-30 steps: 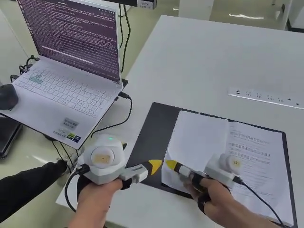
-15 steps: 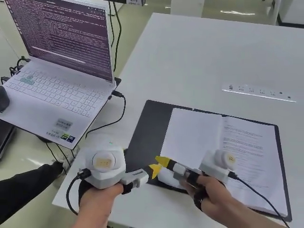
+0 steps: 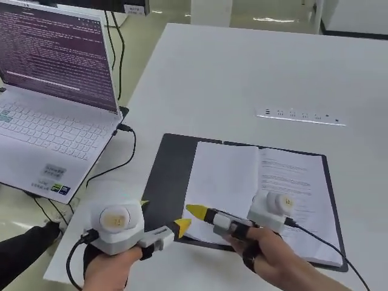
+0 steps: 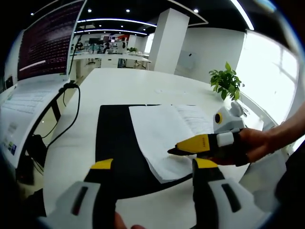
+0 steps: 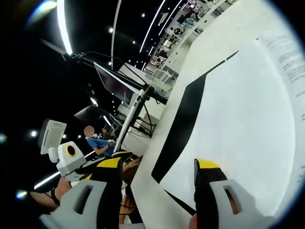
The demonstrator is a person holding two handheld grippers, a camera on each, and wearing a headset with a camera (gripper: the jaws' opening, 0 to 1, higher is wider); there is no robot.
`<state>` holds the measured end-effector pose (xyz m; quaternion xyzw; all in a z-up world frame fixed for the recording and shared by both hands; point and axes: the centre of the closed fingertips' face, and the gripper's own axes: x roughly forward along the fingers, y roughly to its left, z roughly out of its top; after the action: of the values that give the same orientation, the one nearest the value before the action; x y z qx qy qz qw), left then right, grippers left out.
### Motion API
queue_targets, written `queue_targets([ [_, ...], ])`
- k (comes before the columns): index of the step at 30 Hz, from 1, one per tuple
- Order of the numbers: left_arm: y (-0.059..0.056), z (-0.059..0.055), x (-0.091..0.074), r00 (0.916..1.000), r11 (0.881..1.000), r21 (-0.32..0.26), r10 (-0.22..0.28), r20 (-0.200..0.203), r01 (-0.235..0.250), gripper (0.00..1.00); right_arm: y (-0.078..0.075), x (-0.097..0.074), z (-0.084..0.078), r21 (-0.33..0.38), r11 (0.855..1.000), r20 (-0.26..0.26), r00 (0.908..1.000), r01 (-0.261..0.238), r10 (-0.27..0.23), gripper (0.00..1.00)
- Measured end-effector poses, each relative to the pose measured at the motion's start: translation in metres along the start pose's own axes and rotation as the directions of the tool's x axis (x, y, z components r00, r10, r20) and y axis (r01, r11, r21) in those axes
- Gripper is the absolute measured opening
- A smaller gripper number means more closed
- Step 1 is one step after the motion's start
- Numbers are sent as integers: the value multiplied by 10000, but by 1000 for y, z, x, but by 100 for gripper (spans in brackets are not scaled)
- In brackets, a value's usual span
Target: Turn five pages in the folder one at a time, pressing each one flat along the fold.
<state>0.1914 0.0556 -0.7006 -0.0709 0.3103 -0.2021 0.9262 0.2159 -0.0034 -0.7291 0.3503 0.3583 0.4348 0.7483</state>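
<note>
- Since the earlier frames, the left gripper (image 4: 153,165) had dropped back from the right gripper (image 3: 197,211). Their yellow tips had faced each other almost level; now the left one sat lower, just off the near edge of the folder (image 3: 170,176).
- Much of the remaining shift was the headset's own, which slid the laptop (image 3: 48,121) leftward in the picture.
- The folder lay open on the white table (image 3: 242,73). One turned page (image 3: 221,176) lay blank side up on its black left cover, the cover's outer strip was bare, and a printed page (image 3: 294,182) lay on the right.
- The left gripper's jaws stood wide apart with nothing between them, pointed at the folder's near-left part.
- The right gripper's jaws were also spread wide in its own view and held nothing. Its tip hovered over the near-left corner of the turned page; whether it touched the paper could not be told.
- As a judgement, the task looked early. At least one page had gone over, though how many lay beneath it could not be counted, and more paper remained on the right.
- The turned page lay fairly flat, its near edge a little lifted. A press along the fold (image 3: 259,182) seemed still due, and after it a reach for the next page.
</note>
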Motion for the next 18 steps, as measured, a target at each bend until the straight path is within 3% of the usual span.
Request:
queue_targets([
  [7, -9, 2, 15, 9988, 9972, 635, -380, -305, 398, 58, -8, -39, 2, -1026, 9929, 58, 9982, 595, -593, 50],
  [11, -17, 0, 26, 9959, 9947, 628, -781, -448, 809, 44, -16, -64, 1, -898, 9926, 386, 9962, 815, -783, 48],
  [16, -25, -9, 41, 9923, 9918, 726, -996, -740, 1049, 36, -21, -85, 6, -890, 9899, 870, 9909, 1101, -1024, 44],
  [18, -26, -13, 45, 9911, 9913, 699, -1054, -809, 1111, 33, -22, -90, 4, -928, 9888, 840, 9905, 1166, -1089, 43],
])
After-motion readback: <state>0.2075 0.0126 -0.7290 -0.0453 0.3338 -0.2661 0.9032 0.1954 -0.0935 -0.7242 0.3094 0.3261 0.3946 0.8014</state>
